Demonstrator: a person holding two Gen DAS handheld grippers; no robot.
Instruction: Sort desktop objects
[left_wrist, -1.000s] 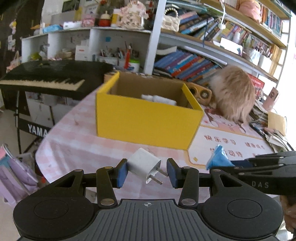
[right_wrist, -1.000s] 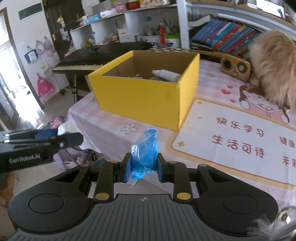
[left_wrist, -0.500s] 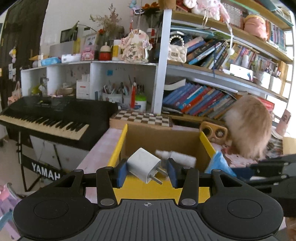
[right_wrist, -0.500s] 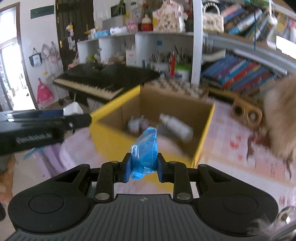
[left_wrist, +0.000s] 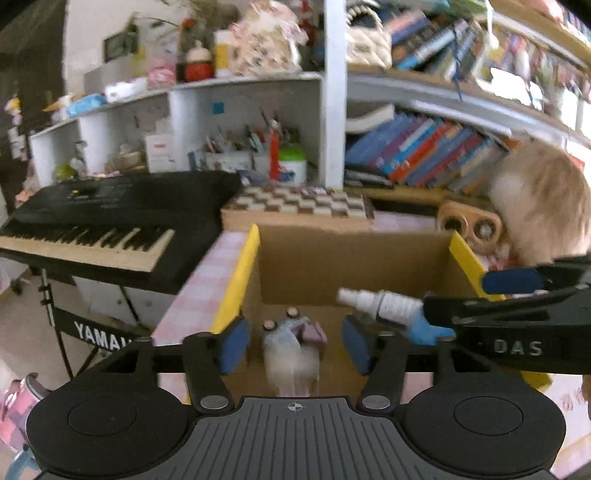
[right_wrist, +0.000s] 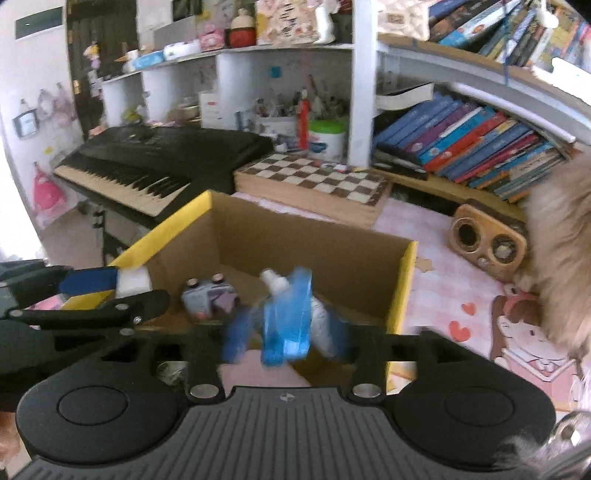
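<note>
In the left wrist view, the left claw (left_wrist: 293, 345) is seen spread wide above the open yellow box (left_wrist: 236, 280), with nothing pinched between its blue pads (left_wrist: 233, 343). A blurred white charger plug (left_wrist: 291, 363) is caught in the gap between the fingers without touching either pad, over the cardboard floor of the box. Inside the box, a small grey item with round caps (left_wrist: 295, 325) is seen just behind the plug, and a white spray bottle (left_wrist: 380, 301) lies on its side further right. The right claw (left_wrist: 513, 295) is seen entering from the right edge at the box's right wall, with a bit of blue plastic bag (left_wrist: 419, 328) at its tip beside the bottle. The box is set on a pink checked counter (left_wrist: 205, 280); a black keyboard (left_wrist: 110, 229) stands to the left, a chessboard (left_wrist: 299, 203) lies behind the box, and a furry cat (left_wrist: 543, 206) is seen at the right by a wooden speaker (left_wrist: 469, 225). In the right wrist view, the right claw (right_wrist: 286, 339) is shown heavily blurred, its fingers parted, with the blue plastic bag (right_wrist: 288, 321) between them over the box's near edge; whether the bag is touched by the pads cannot be told through the blur. The yellow box (right_wrist: 404, 291) is seen open just ahead, with the grey item (right_wrist: 208, 299) and the spray bottle (right_wrist: 275, 282) inside. The left claw (right_wrist: 107, 291) reaches in from the left at the box's left wall, with a white block showing at its blue pad. The chessboard (right_wrist: 314, 181), keyboard (right_wrist: 147, 162), speaker (right_wrist: 487, 238) and cat (right_wrist: 561, 251) surround the box.
</note>
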